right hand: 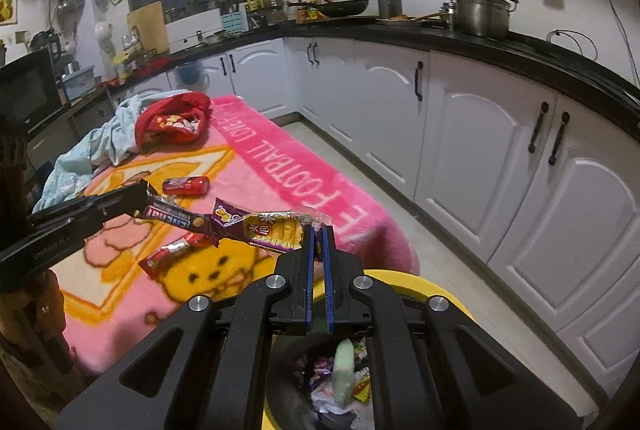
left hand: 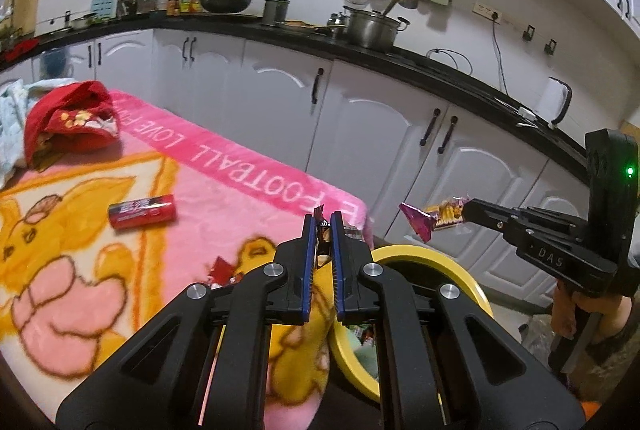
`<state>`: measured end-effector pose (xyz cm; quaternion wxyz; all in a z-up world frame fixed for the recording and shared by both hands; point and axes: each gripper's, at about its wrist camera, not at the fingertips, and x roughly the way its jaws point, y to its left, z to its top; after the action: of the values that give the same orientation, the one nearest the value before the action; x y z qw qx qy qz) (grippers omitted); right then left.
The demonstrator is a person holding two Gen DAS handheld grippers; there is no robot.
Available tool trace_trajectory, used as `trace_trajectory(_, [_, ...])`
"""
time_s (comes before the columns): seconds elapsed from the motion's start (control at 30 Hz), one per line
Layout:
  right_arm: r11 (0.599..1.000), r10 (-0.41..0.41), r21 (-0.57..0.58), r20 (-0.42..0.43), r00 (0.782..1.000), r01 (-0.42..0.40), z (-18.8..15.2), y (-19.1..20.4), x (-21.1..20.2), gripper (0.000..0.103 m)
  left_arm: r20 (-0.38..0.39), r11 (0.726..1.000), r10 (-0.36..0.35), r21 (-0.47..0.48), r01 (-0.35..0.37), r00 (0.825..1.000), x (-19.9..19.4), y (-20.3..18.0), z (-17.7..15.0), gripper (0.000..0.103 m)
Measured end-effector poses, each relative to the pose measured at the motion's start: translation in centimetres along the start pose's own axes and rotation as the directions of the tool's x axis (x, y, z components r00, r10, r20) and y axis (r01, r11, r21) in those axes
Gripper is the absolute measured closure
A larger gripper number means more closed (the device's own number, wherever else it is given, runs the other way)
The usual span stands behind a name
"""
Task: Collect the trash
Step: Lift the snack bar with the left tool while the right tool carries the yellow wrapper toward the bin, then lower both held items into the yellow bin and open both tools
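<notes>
My left gripper (left hand: 322,220) is shut on a dark snack bar wrapper (left hand: 322,242), near the table's edge; the same wrapper (right hand: 176,216) shows in the right wrist view. My right gripper (right hand: 319,230) is shut on a purple and yellow snack wrapper (right hand: 264,228), held over the yellow-rimmed trash bin (right hand: 424,284), which holds several wrappers. In the left wrist view this wrapper (left hand: 434,220) hangs above the bin (left hand: 440,262). A red wrapper (right hand: 170,252) and a red can (left hand: 143,211) lie on the pink blanket (left hand: 248,166).
A red cloth bag (left hand: 68,120) and a pale blue cloth (right hand: 100,146) lie at the table's far end. White kitchen cabinets (right hand: 500,158) with a black counter run along the right, with floor between them and the table.
</notes>
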<state>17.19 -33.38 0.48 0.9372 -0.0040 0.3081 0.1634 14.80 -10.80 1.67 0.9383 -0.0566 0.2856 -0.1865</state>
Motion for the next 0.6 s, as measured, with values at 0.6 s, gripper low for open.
trace_trajectory(0.6, [0.995, -0.084, 0.050, -0.059, 0.995, 0.087, -4.2, -4.8, -1.1, 0.099, -0.079, 0.991, -0.090, 0.090, 0.097, 0.993, 4.6, -5.6, -1.2, 0.103])
